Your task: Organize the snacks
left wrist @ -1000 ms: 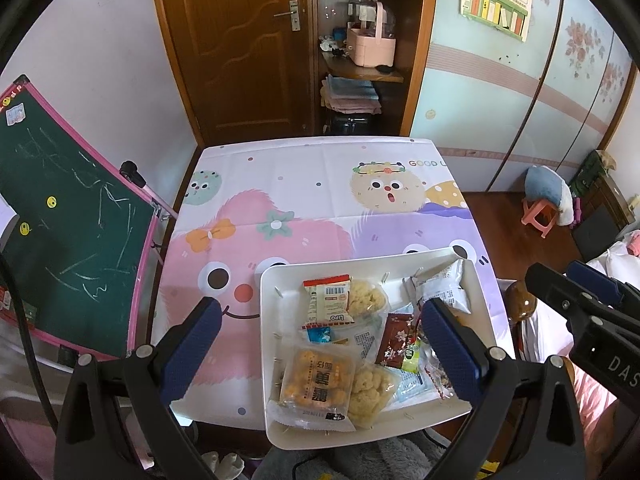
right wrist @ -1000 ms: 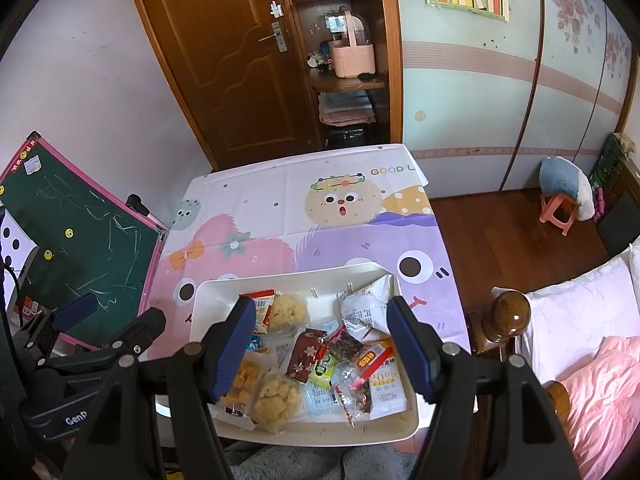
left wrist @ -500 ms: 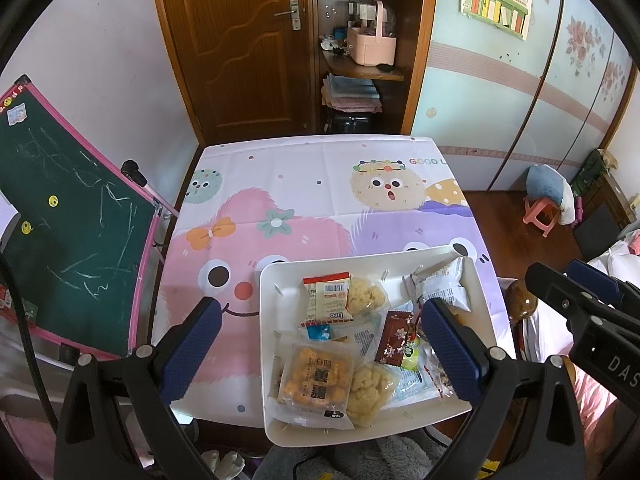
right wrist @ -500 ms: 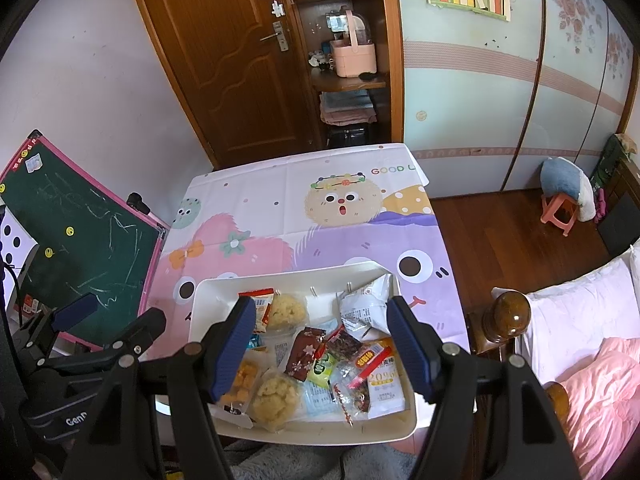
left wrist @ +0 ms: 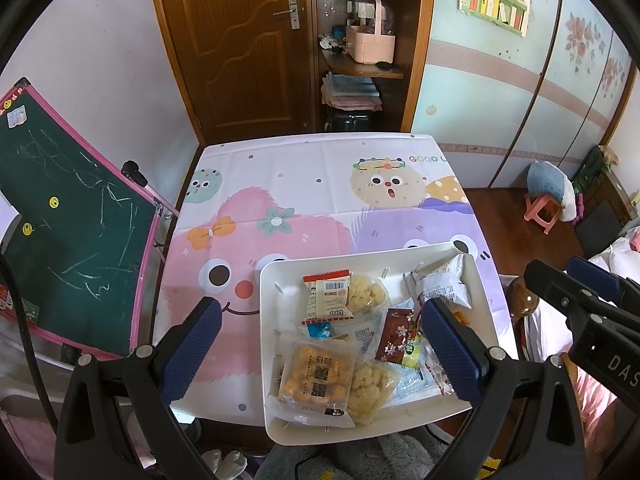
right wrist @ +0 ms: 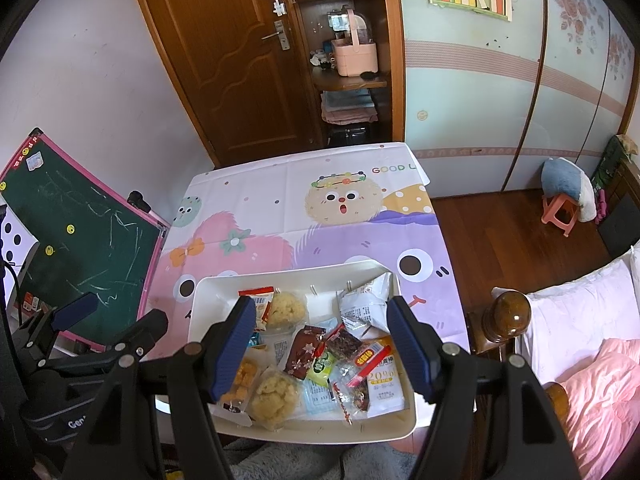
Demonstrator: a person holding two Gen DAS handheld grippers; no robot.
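Observation:
A white tray point(left wrist: 280, 280) sits at the near edge of the table, also in the right wrist view point(right wrist: 208, 292). It holds several wrapped snacks: an orange cracker pack point(left wrist: 316, 376), a red-and-white pack point(left wrist: 326, 296), pale puffed snacks point(left wrist: 366, 292), a white pouch point(left wrist: 440, 284), a dark brown sachet point(right wrist: 302, 352) and a white "20%" pack point(right wrist: 384, 384). My left gripper point(left wrist: 320, 352) is open and empty, held above the tray. My right gripper point(right wrist: 324, 344) is open and empty, also above the tray.
The table wears a cartoon cloth point(left wrist: 304, 184). A green chalkboard point(left wrist: 68, 216) leans at the left. A wooden door point(left wrist: 240, 40) and shelves point(left wrist: 360, 68) stand behind. A bedpost point(right wrist: 510, 314) and pink bedding point(right wrist: 592, 392) are at the right.
Both grippers have drifted only slightly; the view barely shifts. The tray and snacks have not moved.

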